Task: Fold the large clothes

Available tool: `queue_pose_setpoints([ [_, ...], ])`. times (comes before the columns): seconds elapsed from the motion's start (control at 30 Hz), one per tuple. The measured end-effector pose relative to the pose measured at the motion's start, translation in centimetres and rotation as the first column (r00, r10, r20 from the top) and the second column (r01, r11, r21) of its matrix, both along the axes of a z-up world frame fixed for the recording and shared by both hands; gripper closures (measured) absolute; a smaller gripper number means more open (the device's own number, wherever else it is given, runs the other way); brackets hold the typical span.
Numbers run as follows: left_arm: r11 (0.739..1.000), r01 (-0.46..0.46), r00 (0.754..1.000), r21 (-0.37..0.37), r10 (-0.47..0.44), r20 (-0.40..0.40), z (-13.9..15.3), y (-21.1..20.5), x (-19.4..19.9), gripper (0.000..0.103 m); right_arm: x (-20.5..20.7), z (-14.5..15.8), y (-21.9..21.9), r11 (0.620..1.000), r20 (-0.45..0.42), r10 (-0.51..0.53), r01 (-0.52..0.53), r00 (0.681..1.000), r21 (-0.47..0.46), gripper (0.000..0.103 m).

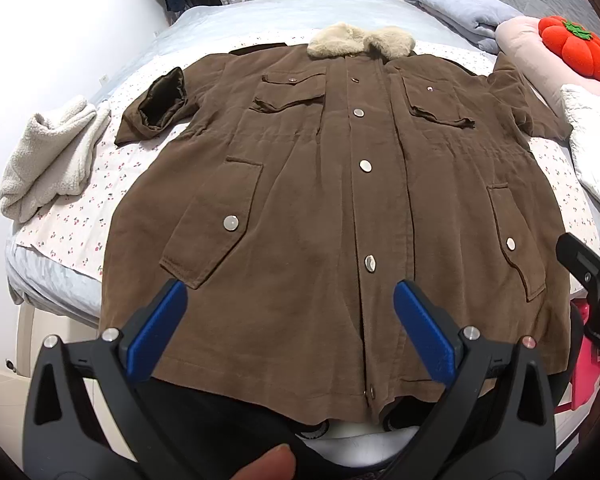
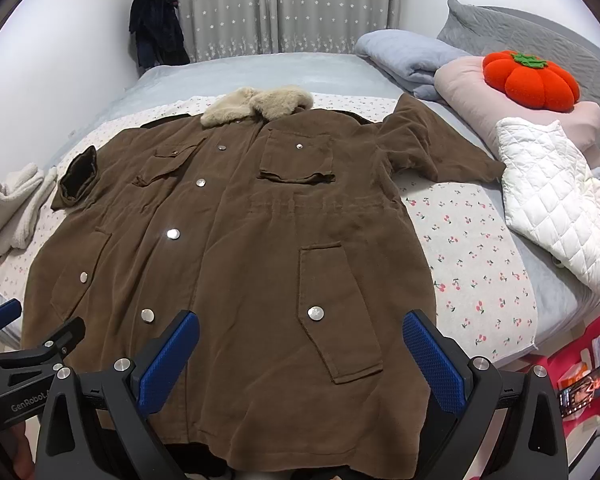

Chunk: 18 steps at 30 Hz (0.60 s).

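Where both tongs gape, brown coat (image 1: 332, 208) flat

White fleece (image 1: 48, 160) left of coat (image 1: 320, 208), quilted jacket (image 2: 556, 200) right, far bed (image 2: 260, 72) bare

White walls (image 2: 80, 60) and star-print curtains (image 2: 300, 8) (grey) behind the bed (image 2: 260, 68).
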<state>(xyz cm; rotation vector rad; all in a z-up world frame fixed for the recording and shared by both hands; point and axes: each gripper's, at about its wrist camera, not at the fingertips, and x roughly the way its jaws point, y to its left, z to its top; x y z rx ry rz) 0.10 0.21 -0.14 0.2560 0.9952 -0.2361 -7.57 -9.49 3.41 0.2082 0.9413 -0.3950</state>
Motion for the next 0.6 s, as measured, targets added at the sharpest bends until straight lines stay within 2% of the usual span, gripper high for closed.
queue_pose_setpoints([
  [0.6, 1.0, 0.002, 1.0, 0.001, -0.002, 0.0, -0.11, 0.17, 0.02, 0.0, -0.01, -0.27, -0.02, 1.0, -0.006, 0.0, 0.0, 1.0, 0.005, 0.0],
])
